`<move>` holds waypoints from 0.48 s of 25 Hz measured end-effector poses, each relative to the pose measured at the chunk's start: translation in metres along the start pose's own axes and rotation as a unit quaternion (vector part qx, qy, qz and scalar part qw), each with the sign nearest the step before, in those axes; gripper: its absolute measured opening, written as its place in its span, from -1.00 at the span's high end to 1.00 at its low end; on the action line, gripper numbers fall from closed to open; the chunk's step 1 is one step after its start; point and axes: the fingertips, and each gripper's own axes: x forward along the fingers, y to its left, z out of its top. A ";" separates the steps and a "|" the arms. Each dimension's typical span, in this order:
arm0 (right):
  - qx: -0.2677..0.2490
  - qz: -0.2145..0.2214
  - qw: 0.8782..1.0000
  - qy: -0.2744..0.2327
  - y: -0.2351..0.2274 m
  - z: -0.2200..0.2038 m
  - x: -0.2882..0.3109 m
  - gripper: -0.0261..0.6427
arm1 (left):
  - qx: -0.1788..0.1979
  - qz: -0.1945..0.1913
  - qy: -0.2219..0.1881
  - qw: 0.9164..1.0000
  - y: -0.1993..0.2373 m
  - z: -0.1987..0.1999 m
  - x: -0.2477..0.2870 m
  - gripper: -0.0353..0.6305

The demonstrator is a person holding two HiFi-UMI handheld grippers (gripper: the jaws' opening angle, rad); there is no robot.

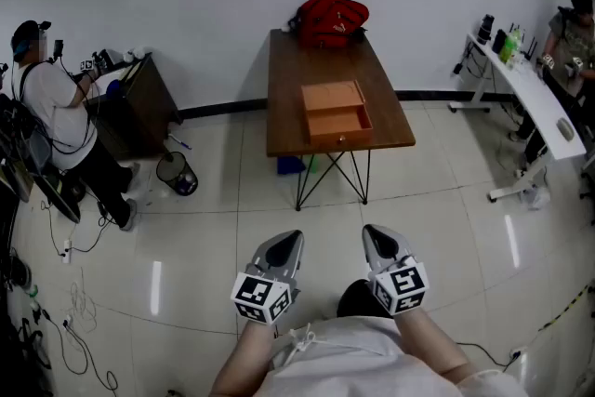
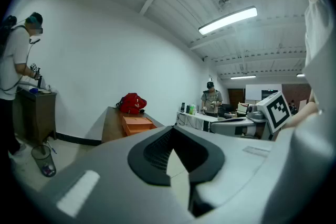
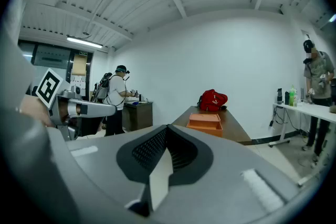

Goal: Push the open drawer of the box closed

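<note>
An orange box (image 1: 333, 98) stands near the front edge of a brown table (image 1: 288, 88), its drawer (image 1: 340, 124) pulled out toward me. A red bag (image 1: 330, 19) lies at the table's far end. Both grippers hang low in front of my body, over the floor and well short of the table. The left gripper (image 1: 291, 237) and the right gripper (image 1: 372, 231) are side by side, jaws shut, holding nothing. The left gripper view shows its jaws (image 2: 170, 128) with the box (image 2: 137, 124) far off. The right gripper view shows its jaws (image 3: 167, 127) with the box (image 3: 206, 123) ahead.
A person (image 1: 51, 116) stands at a dark cabinet (image 1: 139, 107) on the left, with a bin (image 1: 177, 174) beside it. A white desk (image 1: 530, 98) and another person (image 1: 567, 42) are at the right. Cables (image 1: 74, 302) lie on the tiled floor at left.
</note>
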 end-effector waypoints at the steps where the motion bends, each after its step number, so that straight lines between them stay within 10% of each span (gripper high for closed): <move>1: 0.003 0.000 1.000 0.000 -0.002 0.001 0.003 0.90 | 0.001 0.000 -0.001 1.000 0.002 0.001 0.002 0.88; 12: -0.002 0.001 1.000 -0.010 -0.040 0.005 0.065 0.90 | 0.018 0.013 0.017 1.000 0.047 -0.004 0.060 0.88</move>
